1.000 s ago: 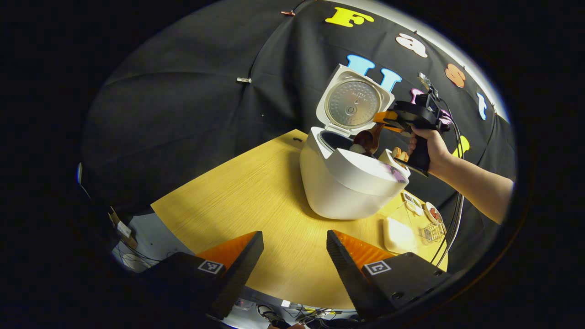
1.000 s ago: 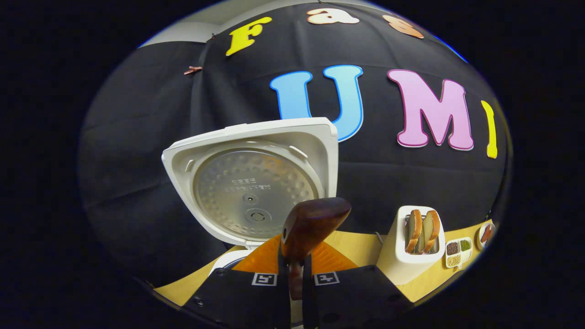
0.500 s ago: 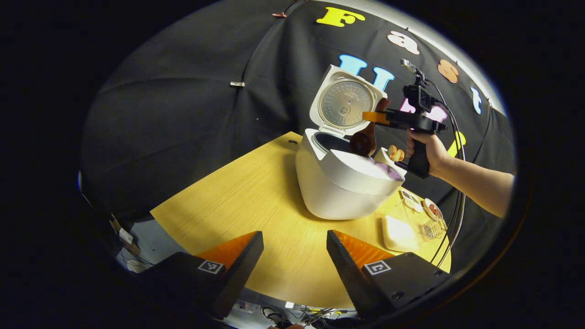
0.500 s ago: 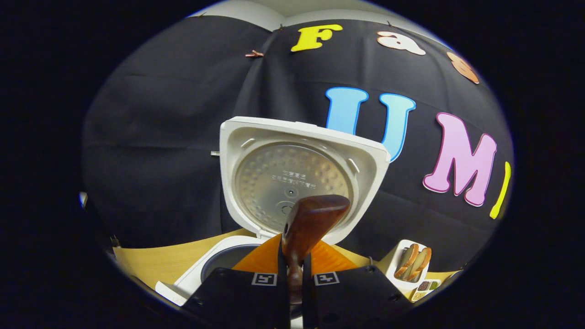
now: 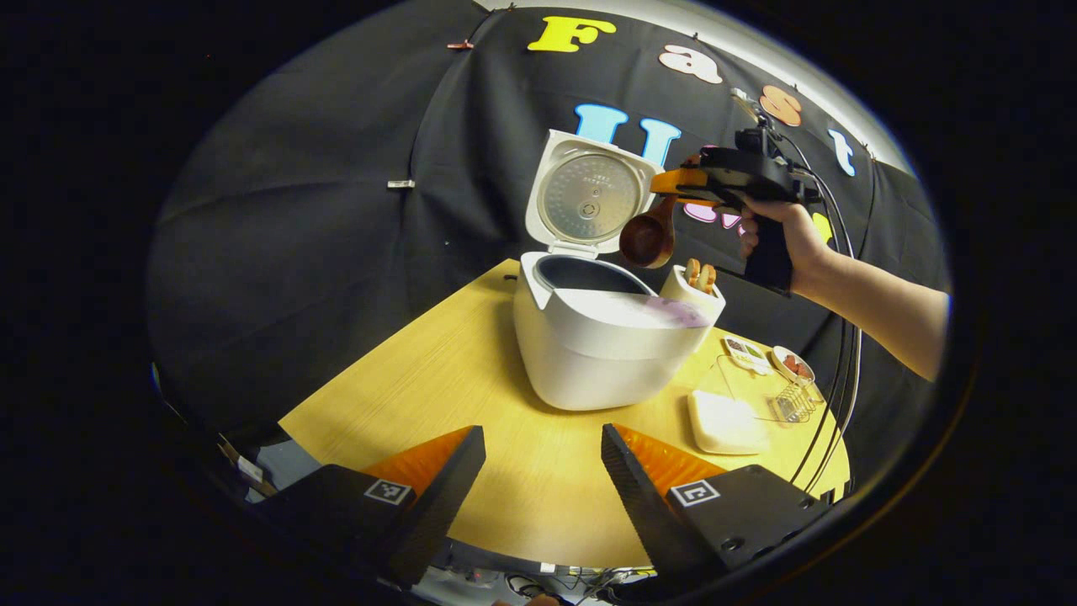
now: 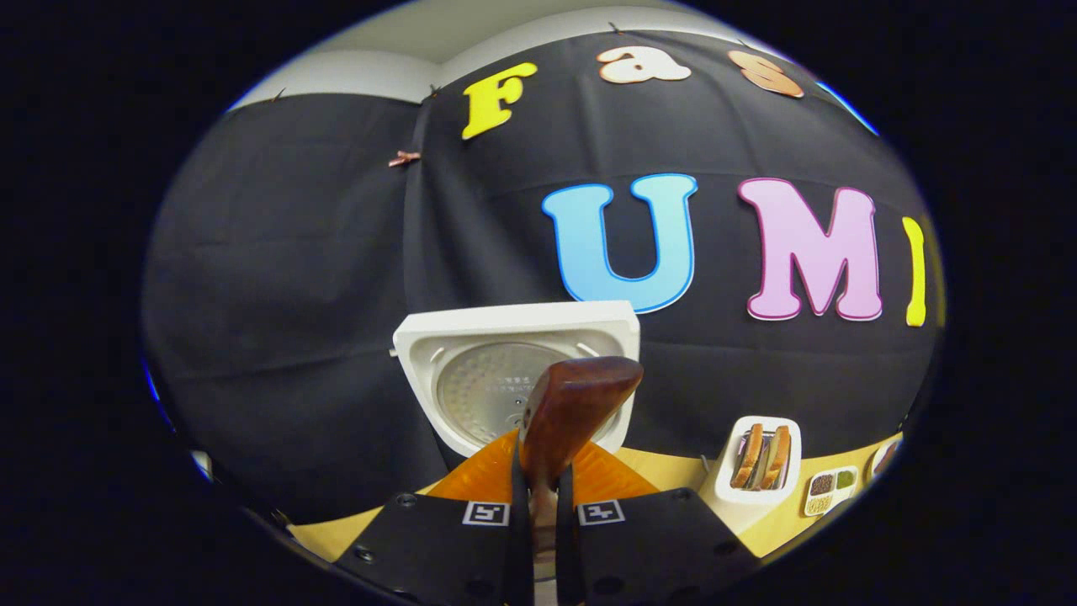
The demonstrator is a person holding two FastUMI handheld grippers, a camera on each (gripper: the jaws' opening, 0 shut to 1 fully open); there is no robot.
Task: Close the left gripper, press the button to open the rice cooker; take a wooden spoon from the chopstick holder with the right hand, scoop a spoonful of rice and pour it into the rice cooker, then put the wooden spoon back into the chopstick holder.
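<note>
Right hand-held gripper [image 6: 538, 505] is clenched on the handle of one wooden spoon [image 6: 572, 404], both fingers pressed against it, the dark brown bowl of the spoon sticking up ahead of the fingers. From the left gripper view the same hand-held gripper [image 5: 673, 187] sits in a person's hand [image 5: 778, 236] up in the air, with the spoon [image 5: 648, 240] hanging bowl-down just above and behind the far rim of the rice cooker [image 5: 597, 337]. Left hand-held gripper [image 5: 543, 471] is released, its two fingers spread wide with bare wood between them, low over the near edge of the bench [image 5: 437, 370].

One rice cooker stands near the middle of the bench, white and rounded, its lid [image 5: 589, 198] tipped upright at the back so the dimpled metal inner plate faces forward; the dark pot opening shows beneath it. Behind the cooker toward the far right edge stands one white toaster [image 6: 757, 463] holding two slices of bread [image 6: 761, 454]. Along the right edge lie one white rectangular dish [image 5: 724, 421], one small wire rack [image 5: 795, 404], one divided tray [image 6: 829, 488] and one small round plate [image 5: 793, 364].
</note>
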